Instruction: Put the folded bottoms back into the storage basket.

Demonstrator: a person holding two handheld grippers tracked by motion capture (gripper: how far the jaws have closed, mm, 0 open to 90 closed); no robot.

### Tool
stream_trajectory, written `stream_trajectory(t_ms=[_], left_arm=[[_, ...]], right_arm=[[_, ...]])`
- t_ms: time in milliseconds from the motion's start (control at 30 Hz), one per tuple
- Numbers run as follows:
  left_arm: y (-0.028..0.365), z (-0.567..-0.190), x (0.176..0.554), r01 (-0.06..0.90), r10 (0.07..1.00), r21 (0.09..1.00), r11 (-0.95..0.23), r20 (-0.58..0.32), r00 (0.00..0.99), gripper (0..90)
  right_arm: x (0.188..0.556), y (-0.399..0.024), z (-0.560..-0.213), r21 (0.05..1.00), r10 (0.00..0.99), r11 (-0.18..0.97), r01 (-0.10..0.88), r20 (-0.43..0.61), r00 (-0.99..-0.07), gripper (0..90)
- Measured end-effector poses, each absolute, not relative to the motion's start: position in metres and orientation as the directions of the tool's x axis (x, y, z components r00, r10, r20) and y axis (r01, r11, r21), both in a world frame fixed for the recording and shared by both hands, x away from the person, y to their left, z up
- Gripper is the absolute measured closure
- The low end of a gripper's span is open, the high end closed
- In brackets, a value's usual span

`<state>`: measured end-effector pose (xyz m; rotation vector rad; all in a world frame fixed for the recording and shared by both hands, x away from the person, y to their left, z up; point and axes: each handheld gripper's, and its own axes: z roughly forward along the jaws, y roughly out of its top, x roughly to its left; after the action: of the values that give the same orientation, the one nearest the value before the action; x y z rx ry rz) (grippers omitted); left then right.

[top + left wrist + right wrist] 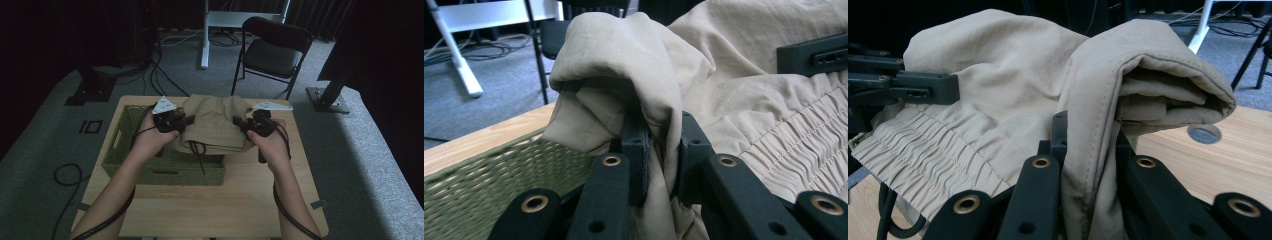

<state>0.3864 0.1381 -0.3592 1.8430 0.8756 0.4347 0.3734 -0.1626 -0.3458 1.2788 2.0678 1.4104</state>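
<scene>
Each hand carries one black two-jaw gripper. The left gripper (189, 120) and the right gripper (236, 121) share the same build: a compact black body topped by a pale grey three-cornered plate. A black cable trails from each body back along the forearm toward the near edge of the scene. In the gripper views, each jaw is a flat black bar on angular black link arms. Brass-coloured ringed fasteners sit at the link joints, with smaller plain holes beside them. The forearms are bare; no sleeves are visible.
</scene>
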Motion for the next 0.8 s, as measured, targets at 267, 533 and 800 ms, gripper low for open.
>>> stream_trajectory(t_ms=[267,533,800], left_arm=[[0.171,-0.366,0.388,0.397,0.77,0.895,-0.205,-0.103,0.63,79.4],[0.204,-0.379,0.395,0.419,0.812,0.893,-0.162,-0.12,0.571,79.2],[0.224,-0.391,0.408,0.419,0.835,0.895,-0.152,-0.111,0.54,79.2]], right_arm=[[0.384,-0.13,-0.351,0.859,0.792,0.125,0.497,0.215,-0.571,81.2],[0.398,-0.093,-0.361,0.851,0.77,0.134,0.507,0.232,-0.594,81.2],[0.416,-0.068,-0.373,0.852,0.769,0.142,0.504,0.226,-0.599,81.2]])
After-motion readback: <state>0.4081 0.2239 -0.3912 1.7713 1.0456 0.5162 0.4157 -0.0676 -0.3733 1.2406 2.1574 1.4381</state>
